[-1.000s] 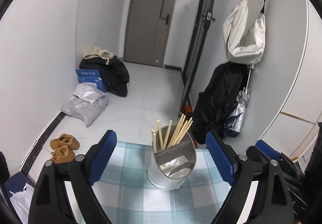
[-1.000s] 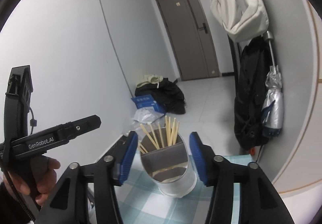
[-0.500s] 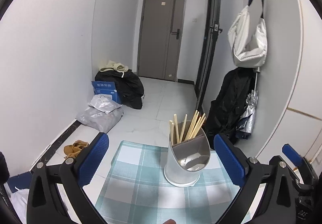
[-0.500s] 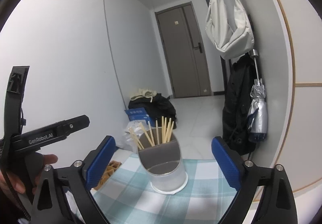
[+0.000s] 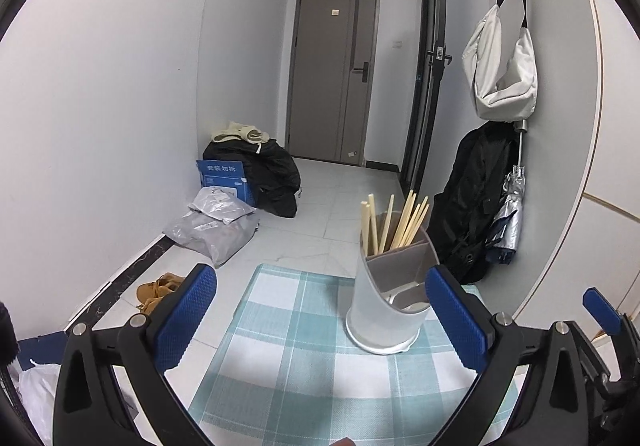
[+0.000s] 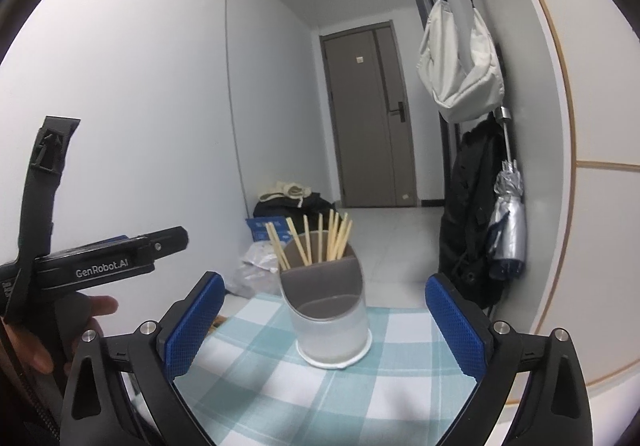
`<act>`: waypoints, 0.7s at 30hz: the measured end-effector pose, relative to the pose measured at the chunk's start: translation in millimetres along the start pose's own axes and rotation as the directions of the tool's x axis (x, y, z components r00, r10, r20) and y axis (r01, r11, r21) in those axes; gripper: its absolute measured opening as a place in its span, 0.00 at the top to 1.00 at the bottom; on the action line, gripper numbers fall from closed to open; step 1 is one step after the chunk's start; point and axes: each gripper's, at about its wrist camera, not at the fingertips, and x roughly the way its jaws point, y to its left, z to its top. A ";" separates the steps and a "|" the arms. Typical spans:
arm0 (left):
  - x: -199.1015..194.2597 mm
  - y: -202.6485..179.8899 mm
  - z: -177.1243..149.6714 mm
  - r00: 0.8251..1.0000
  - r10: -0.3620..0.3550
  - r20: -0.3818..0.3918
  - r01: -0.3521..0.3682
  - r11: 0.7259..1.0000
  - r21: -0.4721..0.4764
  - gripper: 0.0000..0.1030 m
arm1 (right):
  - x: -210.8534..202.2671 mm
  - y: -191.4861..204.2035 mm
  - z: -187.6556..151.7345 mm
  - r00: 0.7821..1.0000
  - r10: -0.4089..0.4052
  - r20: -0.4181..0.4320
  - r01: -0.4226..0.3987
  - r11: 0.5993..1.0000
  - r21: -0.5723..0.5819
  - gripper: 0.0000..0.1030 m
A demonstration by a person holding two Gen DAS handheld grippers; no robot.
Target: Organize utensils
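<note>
A translucent white utensil holder stands upright on a teal checked cloth, with a grey divider inside. Several pale wooden chopsticks lean in its back compartment. My left gripper is open, nothing between its blue pads; the holder is ahead, toward the right pad. My right gripper is also open and level with the holder, which stands beyond its pads, untouched. The left gripper's body and a hand show at the left of the right wrist view.
The cloth covers a small table at a white wall with a hung black coat, a folded umbrella and a white bag. On the floor beyond lie bags, a blue box and brown shoes.
Both grippers have drawn back from the holder and sunk a little, so it looks smaller and farther. The right gripper's jaws have spread from partly closed around the holder to wide.
</note>
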 end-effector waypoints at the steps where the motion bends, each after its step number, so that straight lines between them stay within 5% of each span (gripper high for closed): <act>1: 0.9 0.0 -3.3 1.000 0.008 0.000 -0.008 1.000 0.000 0.02 | 0.4 -1.5 -2.0 1.000 -0.002 -0.002 0.002 1.000 0.004 0.01; 21: 18.4 -3.7 -44.1 0.999 -0.004 -0.054 0.006 0.999 0.036 0.02 | 7.2 -18.5 -42.6 0.995 -0.046 -0.083 0.050 0.998 0.044 0.01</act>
